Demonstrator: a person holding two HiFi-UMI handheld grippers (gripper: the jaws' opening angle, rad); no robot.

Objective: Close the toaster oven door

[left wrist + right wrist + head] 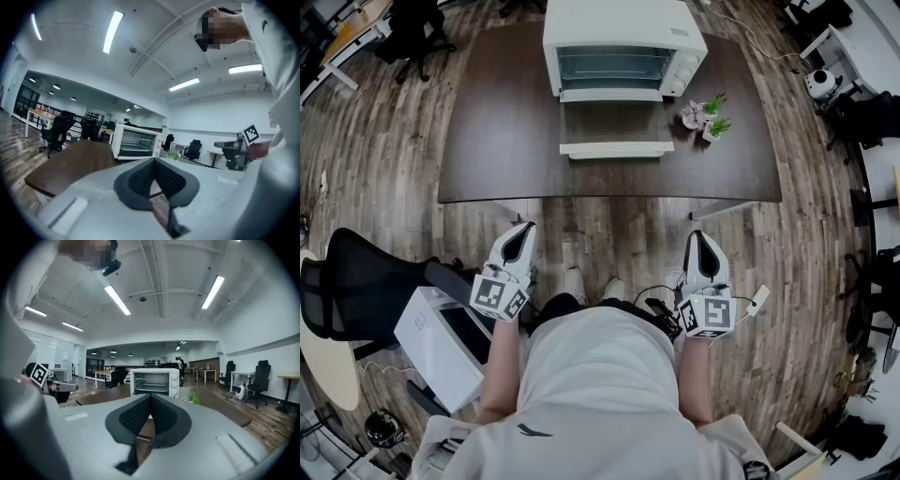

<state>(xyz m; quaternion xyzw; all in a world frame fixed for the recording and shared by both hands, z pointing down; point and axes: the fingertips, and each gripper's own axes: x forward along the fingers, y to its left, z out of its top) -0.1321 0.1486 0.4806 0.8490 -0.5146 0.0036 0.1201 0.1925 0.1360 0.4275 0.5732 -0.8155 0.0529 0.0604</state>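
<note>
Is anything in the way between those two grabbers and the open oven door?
Nothing visible. Only floor and bare table lie between the left gripper, the right gripper and the open door. The small plants stand to the door's right, and nothing rests on the door.

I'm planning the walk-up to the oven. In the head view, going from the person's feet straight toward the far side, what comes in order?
Shoes → wooden floor → dark table → open oven door → toaster oven.
</note>
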